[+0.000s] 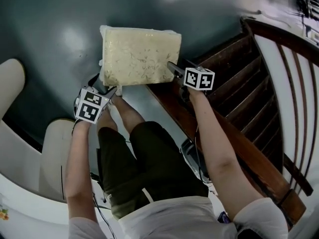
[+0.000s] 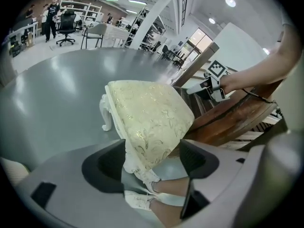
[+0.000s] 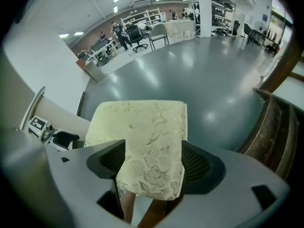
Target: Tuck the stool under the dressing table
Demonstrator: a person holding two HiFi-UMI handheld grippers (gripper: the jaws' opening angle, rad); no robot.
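Grey-green polished floor [image 1: 50, 29] carried the cream floral stool [image 1: 139, 54], which stood just beside a dark wooden frame [image 1: 234, 78] on its right. The left gripper [image 1: 113, 90] hung at its near left corner, the right gripper [image 1: 172, 67] at its near right edge; both gaped wide, cushion showing between the jaws, unclamped
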